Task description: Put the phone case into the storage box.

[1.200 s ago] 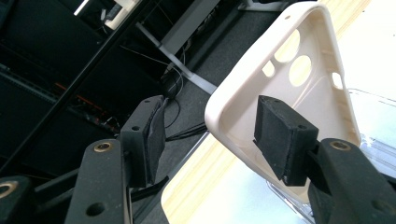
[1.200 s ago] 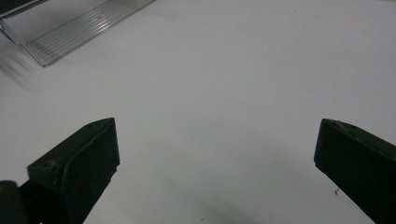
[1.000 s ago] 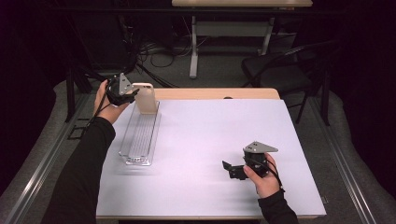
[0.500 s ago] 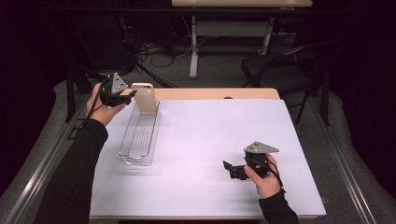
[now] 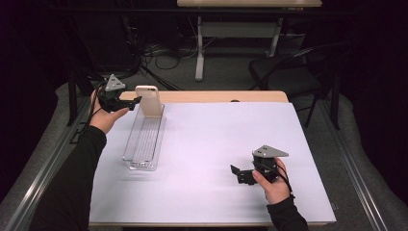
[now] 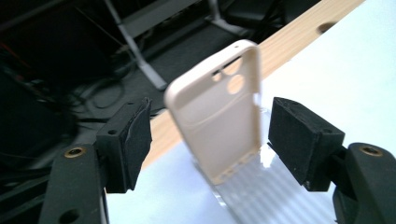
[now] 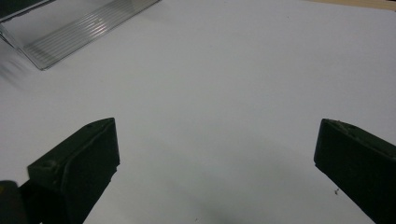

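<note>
Since the left gripper (image 5: 135, 100) has just been opening, its pads clear of the phone case (image 5: 149, 100), that case now stands upright at the far end of the clear tray (image 5: 143, 142). A clumsy pull-back could topple it, I reckon. Right gripper (image 5: 236, 174) rests wide open on the table.

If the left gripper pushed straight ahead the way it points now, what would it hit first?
Most likely the beige phone case, standing upright at the far end of the clear tray, right ahead of the left gripper and its open jaws.
</note>
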The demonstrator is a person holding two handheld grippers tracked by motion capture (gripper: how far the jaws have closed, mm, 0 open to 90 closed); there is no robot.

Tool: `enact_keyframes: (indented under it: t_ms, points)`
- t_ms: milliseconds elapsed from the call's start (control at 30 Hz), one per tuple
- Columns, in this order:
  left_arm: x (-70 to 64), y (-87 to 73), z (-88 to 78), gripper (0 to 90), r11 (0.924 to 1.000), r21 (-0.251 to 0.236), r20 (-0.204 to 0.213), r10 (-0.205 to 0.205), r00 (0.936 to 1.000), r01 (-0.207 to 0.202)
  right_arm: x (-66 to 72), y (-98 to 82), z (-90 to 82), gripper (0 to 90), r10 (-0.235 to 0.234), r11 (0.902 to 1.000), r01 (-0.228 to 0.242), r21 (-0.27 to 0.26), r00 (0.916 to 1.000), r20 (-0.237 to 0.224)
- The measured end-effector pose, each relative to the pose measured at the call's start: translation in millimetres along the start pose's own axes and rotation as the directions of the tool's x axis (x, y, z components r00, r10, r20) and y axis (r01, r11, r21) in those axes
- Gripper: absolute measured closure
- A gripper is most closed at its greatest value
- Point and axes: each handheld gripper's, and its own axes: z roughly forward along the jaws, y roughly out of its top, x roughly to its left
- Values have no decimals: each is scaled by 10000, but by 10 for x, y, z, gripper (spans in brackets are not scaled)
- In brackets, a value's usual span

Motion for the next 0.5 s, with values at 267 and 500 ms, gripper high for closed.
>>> enact_keyframes:
  t_ms: [267,500]
  points:
    - [-85,28,-96,240,9956,18,735,-931,9929,932,-7,14,-4,0,17,10000,-17,-55,10000,1]
    - [-220,81,-238,156,9897,94,1324,-1429,9809,1429,-16,31,-43,0,-16,9999,16,-99,10000,17]
